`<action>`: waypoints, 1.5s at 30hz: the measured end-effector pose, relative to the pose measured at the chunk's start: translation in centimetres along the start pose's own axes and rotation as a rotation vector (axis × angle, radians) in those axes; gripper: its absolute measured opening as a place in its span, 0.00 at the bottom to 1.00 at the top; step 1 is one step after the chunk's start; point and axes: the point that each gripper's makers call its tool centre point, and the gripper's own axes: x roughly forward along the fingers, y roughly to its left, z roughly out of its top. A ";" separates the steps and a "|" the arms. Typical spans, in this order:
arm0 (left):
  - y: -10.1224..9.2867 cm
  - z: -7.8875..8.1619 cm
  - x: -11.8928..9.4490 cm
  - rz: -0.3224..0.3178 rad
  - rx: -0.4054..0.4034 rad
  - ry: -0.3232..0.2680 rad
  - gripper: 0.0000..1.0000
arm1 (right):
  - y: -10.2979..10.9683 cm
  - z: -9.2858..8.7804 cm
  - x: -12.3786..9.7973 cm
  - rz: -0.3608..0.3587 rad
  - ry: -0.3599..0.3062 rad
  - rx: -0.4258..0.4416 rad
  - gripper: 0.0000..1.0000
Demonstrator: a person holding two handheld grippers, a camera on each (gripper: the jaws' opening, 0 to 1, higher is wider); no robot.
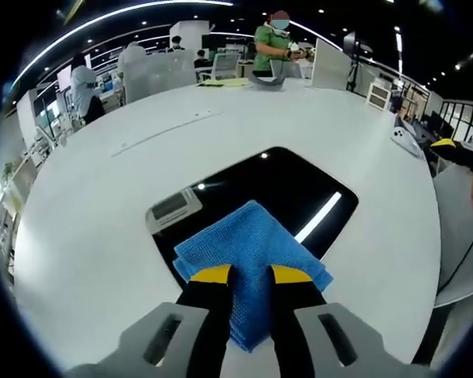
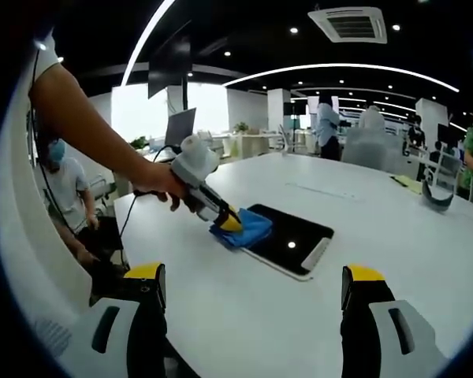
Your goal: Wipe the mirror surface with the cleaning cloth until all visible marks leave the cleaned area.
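Left gripper (image 1: 251, 277) pinches the blue cleaning cloth (image 1: 248, 252), pressing it on the near end of the dark mirror (image 1: 292, 185) lying flat on the white table (image 1: 102, 236). Right gripper (image 2: 252, 291) hangs above the table, jaws spread wide, nothing between them.

Blue cloth (image 1: 252, 264) on mirror (image 1: 299, 193)

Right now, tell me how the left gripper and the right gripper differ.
The left gripper is shut on the blue cloth and rests on the mirror; the right gripper is open and holds nothing. The left gripper sits over the mirror's near end; the right gripper hangs apart from the mirror, above the white table. Both have black jaws with yellow tips.
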 end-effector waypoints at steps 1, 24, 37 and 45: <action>0.0 0.0 0.0 0.000 0.005 -0.002 0.16 | 0.0 0.0 0.0 0.000 0.000 0.000 0.92; -0.6 0.3 0.3 0.048 -0.075 0.015 0.21 | 0.0 -0.2 0.0 0.002 0.002 0.009 0.92; -0.9 0.5 0.6 0.074 -0.130 0.033 0.23 | -0.1 -0.2 0.0 0.000 0.001 0.010 0.92; -1.3 0.6 0.7 0.075 -0.134 0.040 0.24 | -0.4 -0.1 0.0 -0.001 -0.002 0.012 0.92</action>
